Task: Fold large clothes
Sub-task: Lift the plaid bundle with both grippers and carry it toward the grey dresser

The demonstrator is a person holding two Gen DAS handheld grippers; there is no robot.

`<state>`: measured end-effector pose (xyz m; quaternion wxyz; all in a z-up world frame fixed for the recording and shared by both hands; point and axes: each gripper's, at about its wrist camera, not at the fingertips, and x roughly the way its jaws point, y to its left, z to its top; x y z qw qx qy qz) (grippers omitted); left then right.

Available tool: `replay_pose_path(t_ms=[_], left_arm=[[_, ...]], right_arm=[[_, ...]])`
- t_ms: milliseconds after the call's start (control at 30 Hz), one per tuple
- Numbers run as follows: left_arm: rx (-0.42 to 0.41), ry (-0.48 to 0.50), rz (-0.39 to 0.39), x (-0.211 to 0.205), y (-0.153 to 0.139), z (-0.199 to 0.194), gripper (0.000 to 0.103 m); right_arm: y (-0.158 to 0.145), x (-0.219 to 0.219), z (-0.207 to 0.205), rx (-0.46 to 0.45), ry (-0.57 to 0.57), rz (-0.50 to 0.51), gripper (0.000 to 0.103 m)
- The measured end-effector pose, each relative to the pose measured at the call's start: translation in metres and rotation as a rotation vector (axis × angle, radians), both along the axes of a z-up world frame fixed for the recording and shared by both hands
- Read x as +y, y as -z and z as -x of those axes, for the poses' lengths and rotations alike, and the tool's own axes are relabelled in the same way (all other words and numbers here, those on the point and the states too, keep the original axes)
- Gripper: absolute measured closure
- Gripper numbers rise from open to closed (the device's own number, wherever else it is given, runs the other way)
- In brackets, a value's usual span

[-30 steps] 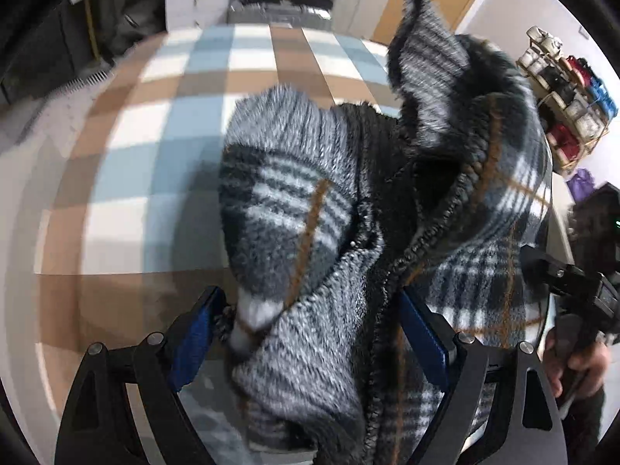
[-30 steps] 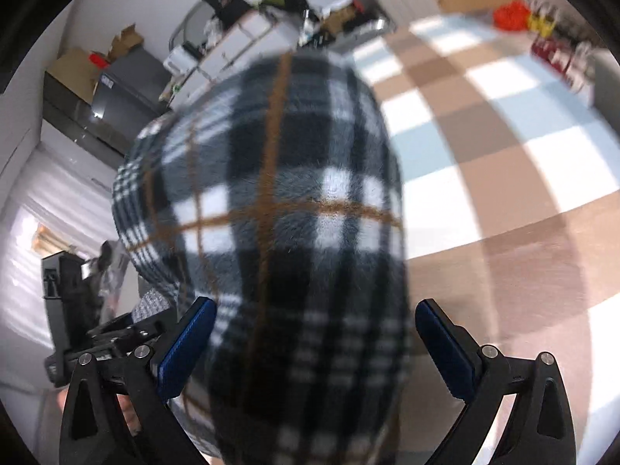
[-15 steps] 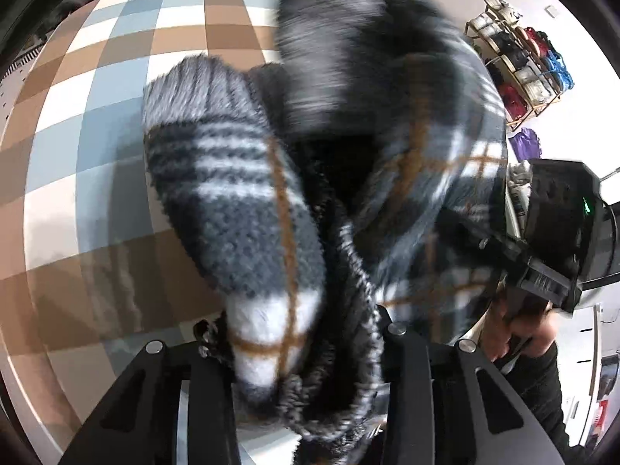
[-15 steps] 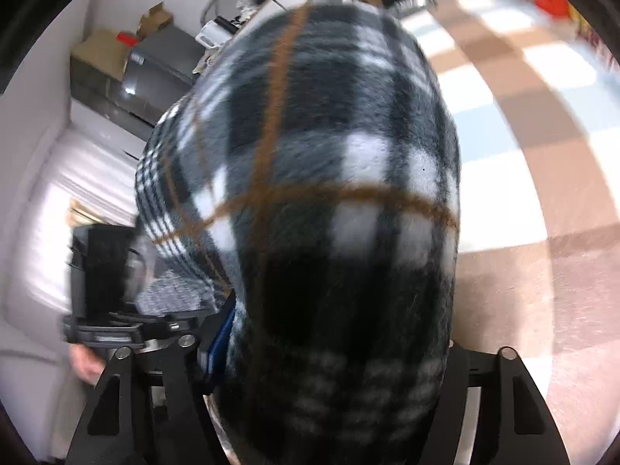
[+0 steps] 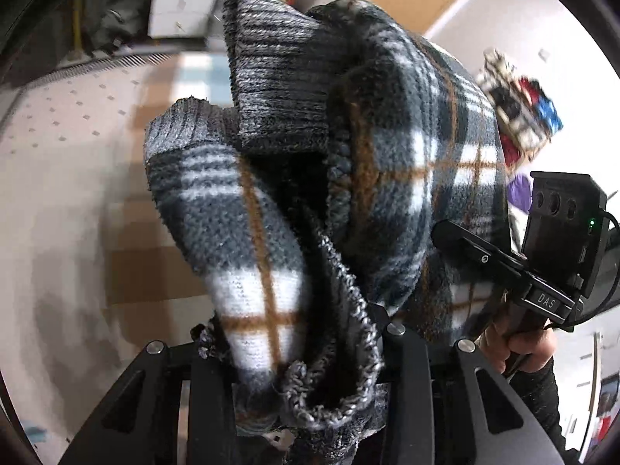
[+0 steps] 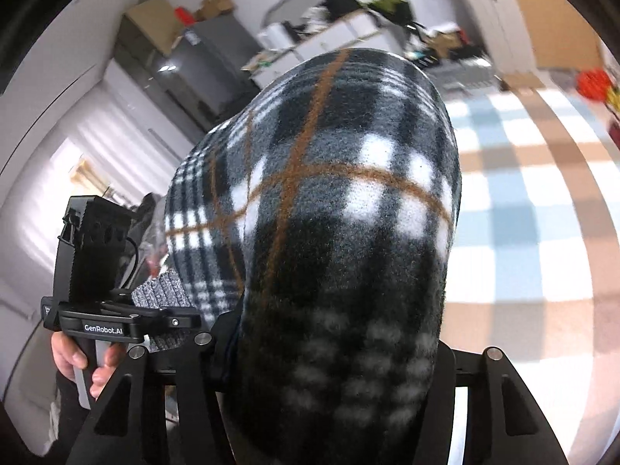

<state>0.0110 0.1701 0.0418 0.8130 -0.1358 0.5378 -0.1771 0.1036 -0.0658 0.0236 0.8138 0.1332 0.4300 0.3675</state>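
Observation:
A grey, white and black plaid fleece garment (image 5: 407, 178) with brown lines and ribbed knit cuffs fills both views. My left gripper (image 5: 306, 352) is shut on a bunched part of it with a knit hem. My right gripper (image 6: 329, 352) is shut on another part (image 6: 341, 209), which bulges up and hides the pads. Both hold the garment lifted above the checked surface. The right gripper shows in the left wrist view (image 5: 503, 267), the left gripper in the right wrist view (image 6: 155, 321).
A checked cloth in blue, brown and white (image 6: 534, 217) covers the surface below. White drawers (image 5: 182, 4) and a shelf of bags (image 5: 519, 112) stand at the far side. A grey cabinet with boxes (image 6: 193, 62) is at the back.
Both grippers closed on the plaid garment during the last second and lifted it. The views tilted up, so more of the room shows now.

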Motion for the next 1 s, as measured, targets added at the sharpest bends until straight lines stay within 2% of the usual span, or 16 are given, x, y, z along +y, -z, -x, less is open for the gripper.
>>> replay_pose_path(t_ms=[133,267,333,433,500,533,567,600,633,700,767,800,867,900,967,1000], left_arm=[[-0.036,-0.1,-0.055,0.075,-0.038,0.029,0.072],[-0.027,-0.216,-0.175,0.153,-0.048,0.045,0.072],[0.005,-0.267,-0.201,0.192,-0.035,0.048,0.072],[0.076,-0.342,-0.227,0.243,0.01,0.047,0.072],[0.131,-0.405,-0.195,0.265,0.042,0.046,0.072],[0.161,-0.445,-0.152,0.28,0.059,0.051,0.072],[0.185,-0.464,-0.089,0.293,0.068,0.058,0.072],[0.184,-0.464,-0.034,0.309,0.064,0.058,0.072],[0.165,-0.48,0.006,0.317,0.055,0.067,0.072],[0.096,-0.518,-0.009,0.326,0.026,0.086,0.072],[-0.017,-0.538,-0.052,0.321,-0.018,0.113,0.071],[-0.054,-0.536,-0.058,0.321,-0.027,0.115,0.07],[-0.147,-0.482,-0.051,0.296,-0.047,0.132,0.044],[-0.16,-0.46,-0.05,0.304,-0.046,0.12,0.017],[-0.158,-0.373,-0.08,0.27,-0.038,0.107,0.013],[-0.132,-0.344,-0.107,0.273,-0.026,0.095,0.013]], right_arm=[[-0.03,0.076,-0.007,0.001,-0.075,-0.044,0.046],[-0.021,0.173,-0.016,0.087,-0.148,-0.112,0.046],[0.002,0.222,-0.02,0.157,-0.176,-0.138,0.046],[0.051,0.288,-0.02,0.269,-0.185,-0.144,0.046],[0.09,0.321,-0.017,0.347,-0.178,-0.119,0.046],[0.112,0.336,-0.013,0.387,-0.175,-0.09,0.044],[0.122,0.342,-0.004,0.394,-0.168,-0.087,0.038],[0.125,0.344,0.0,0.38,-0.161,-0.09,0.027],[0.124,0.345,0.003,0.359,-0.166,-0.078,0.023],[0.123,0.347,0.003,0.339,-0.202,-0.039,0.017],[0.126,0.344,-0.002,0.357,-0.226,-0.028,0.017],[0.127,0.342,-0.003,0.368,-0.231,-0.026,0.017],[0.126,0.34,-0.002,0.381,-0.241,-0.025,0.017],[0.125,0.338,-0.002,0.377,-0.247,-0.015,0.017],[0.122,0.334,0.0,0.361,-0.254,-0.004,0.017],[0.121,0.331,0.001,0.356,-0.257,0.001,0.017]])
